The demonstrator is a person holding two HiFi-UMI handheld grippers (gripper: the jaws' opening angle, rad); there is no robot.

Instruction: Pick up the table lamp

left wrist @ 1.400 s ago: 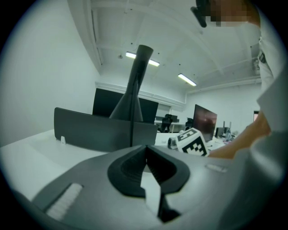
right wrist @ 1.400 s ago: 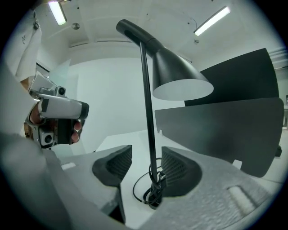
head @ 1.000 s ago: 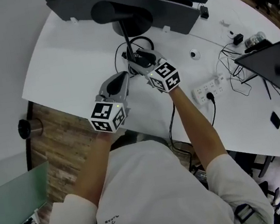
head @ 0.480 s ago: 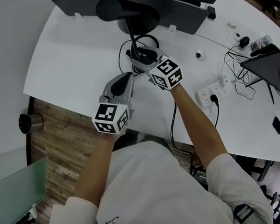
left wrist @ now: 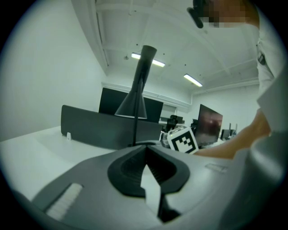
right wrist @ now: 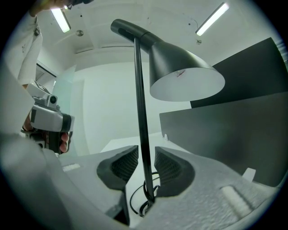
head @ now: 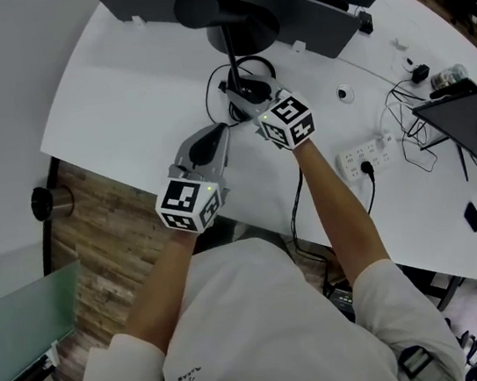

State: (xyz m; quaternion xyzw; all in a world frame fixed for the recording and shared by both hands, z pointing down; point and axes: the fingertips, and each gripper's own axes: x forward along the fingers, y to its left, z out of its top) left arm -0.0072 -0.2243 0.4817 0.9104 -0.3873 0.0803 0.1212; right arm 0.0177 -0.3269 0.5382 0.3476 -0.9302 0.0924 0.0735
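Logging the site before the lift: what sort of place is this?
Most likely an open-plan office: a long white desk, a monitor, a power strip and ceiling strip lights.

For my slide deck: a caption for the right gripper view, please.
Right tool, jaws closing, straddles the thin black stem of the table lamp, not yet gripping.

The white bench (head: 135, 94) gives wide passage from 8 to 11 o'clock of the lamp stem (head: 230, 58). At 12 the dark partition (head: 311, 23) walls it off (the lamp shade (head: 211, 7) overhangs there). A coiled cable (head: 269, 67) crowds the stem's foot. A power strip (head: 360, 158) and loose wires (head: 400, 112) clutter 4 o'clock.
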